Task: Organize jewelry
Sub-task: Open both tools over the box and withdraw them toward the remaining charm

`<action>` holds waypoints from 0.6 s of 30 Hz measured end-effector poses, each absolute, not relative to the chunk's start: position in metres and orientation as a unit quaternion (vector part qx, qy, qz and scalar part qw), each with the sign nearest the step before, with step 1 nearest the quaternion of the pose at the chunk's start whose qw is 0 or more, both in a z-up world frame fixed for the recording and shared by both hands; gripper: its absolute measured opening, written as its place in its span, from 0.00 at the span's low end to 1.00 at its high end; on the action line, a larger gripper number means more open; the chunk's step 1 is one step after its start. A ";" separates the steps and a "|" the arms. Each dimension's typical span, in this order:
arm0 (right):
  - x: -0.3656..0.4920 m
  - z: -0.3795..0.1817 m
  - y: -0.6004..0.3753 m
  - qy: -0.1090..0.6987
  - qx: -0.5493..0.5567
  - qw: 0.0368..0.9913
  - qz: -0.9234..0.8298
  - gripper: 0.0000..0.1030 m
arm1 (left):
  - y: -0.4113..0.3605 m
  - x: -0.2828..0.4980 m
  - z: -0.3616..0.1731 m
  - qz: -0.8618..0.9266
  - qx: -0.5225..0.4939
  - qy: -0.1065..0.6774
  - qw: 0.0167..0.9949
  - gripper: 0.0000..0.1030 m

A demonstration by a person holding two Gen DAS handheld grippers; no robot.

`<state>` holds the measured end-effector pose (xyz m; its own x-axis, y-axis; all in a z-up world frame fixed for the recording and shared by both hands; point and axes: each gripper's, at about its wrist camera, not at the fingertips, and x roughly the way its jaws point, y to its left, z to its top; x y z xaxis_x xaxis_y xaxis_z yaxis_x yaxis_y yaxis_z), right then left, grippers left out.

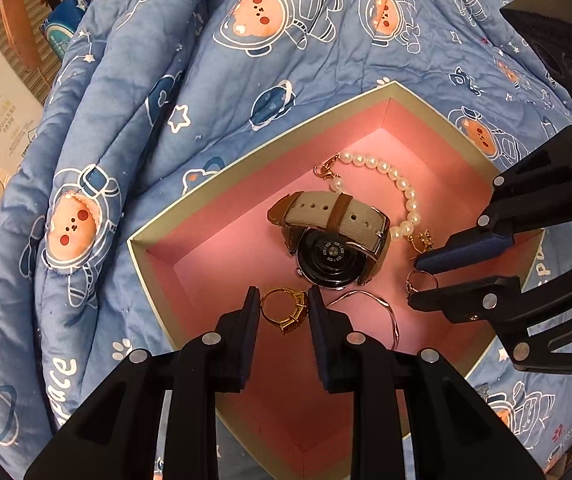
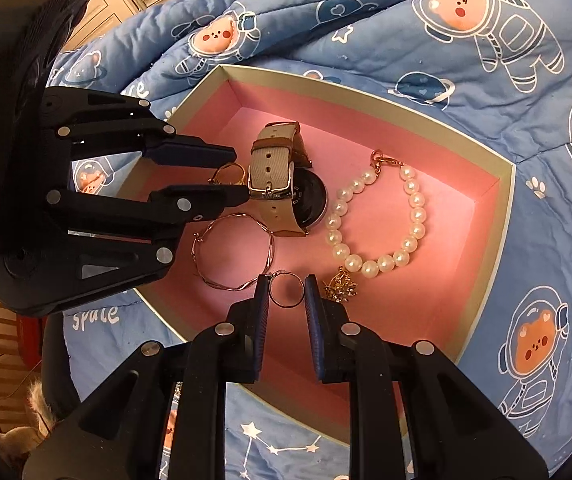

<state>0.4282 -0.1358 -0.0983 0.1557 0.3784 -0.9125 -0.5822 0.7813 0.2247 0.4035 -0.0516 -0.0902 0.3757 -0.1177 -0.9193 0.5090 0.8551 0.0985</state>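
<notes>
1. Blue astronaut-print quilt (image 1: 134, 128) on a bed carries the pink-lined box (image 1: 222, 184).
2. Left tool (image 1: 282, 304) is nearly closed, pinching the gold ring (image 1: 282, 308); right tool (image 2: 287, 290) likewise grips the silver ring (image 2: 286, 290), both low inside the box.
3. Lower each ring to the floor before letting go, I judge, clear of the watch (image 1: 333, 236).
4. Count: two rings, one watch, one pearl bracelet (image 1: 389, 184), one thin bangle (image 2: 232, 252), one gold charm (image 2: 339, 286).

Watch (image 1: 335, 240) and bracelet (image 1: 393, 188) inside box (image 1: 246, 164)
</notes>
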 end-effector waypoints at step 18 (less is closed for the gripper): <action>0.419 -0.099 -0.131 0.548 -0.099 0.766 0.319 0.42 | -0.048 0.395 -0.068 -0.192 0.171 0.481 0.838 0.50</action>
